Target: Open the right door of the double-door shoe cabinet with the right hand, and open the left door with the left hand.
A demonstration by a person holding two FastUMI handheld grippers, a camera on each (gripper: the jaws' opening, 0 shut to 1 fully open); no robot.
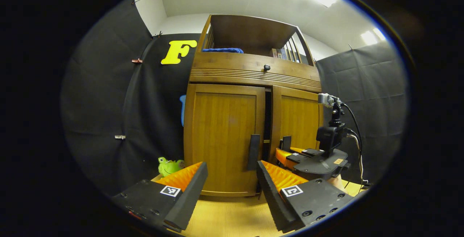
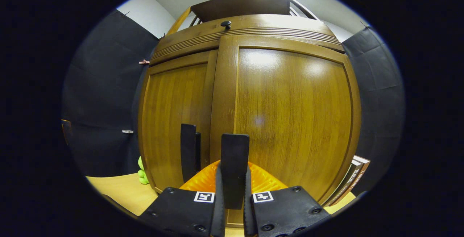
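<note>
Shoe cabinet (image 1: 250, 95) upright, right door handle (image 2: 234, 168) vertical, clamped in right gripper (image 2: 232, 197) jaws, left gripper (image 1: 232, 186) jaws apart.

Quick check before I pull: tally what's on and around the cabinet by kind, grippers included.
Cabinet doors: 2, left door, right door
Door handles: 2, left handle, right handle clamped by the right gripper
Drawer knob: 1
Grippers: 2, the other being the left gripper, open
Green toy: 1
Blue cloth: 1
Total: 9

Cabinet (image 1: 224, 139), green toy (image 1: 169, 166) on table (image 1: 232, 217).
</note>
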